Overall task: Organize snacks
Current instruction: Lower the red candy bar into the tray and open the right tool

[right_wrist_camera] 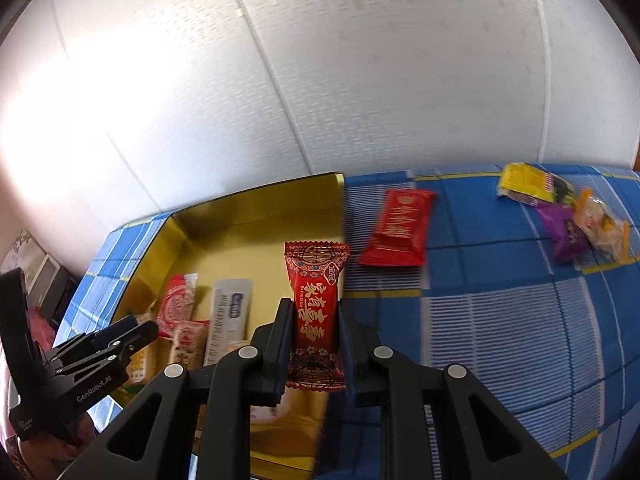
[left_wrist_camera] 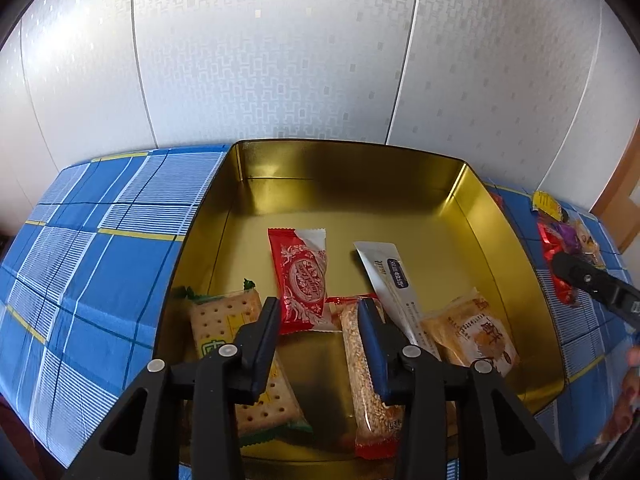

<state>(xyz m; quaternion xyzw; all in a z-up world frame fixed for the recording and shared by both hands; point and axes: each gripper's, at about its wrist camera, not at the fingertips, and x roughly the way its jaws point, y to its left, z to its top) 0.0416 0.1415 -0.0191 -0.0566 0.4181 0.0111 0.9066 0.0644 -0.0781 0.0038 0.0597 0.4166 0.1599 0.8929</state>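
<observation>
Below, in the left wrist view, the gold tin is seen open on the blue checked tablecloth. Five packets lie inside it: a cracker packet at seven o'clock, a red-and-white candy at the centre, a sesame bar at six, a white sachet and a pastry packet at four. The left gripper is held over them with its fingers spread and nothing between them, probably because a packet has been let go there. The other gripper's tip is glimpsed at three o'clock beside loose snacks.

Next, in the right wrist view, a dark red candy is pinched upright at its middle by the right gripper, its fingers pressed onto the wrapper, over the tin's near right edge; it is judged to be on its way in. Still outside on the cloth are a red packet at one o'clock and, at two, a yellow packet, a purple candy and an orange-edged packet.
</observation>
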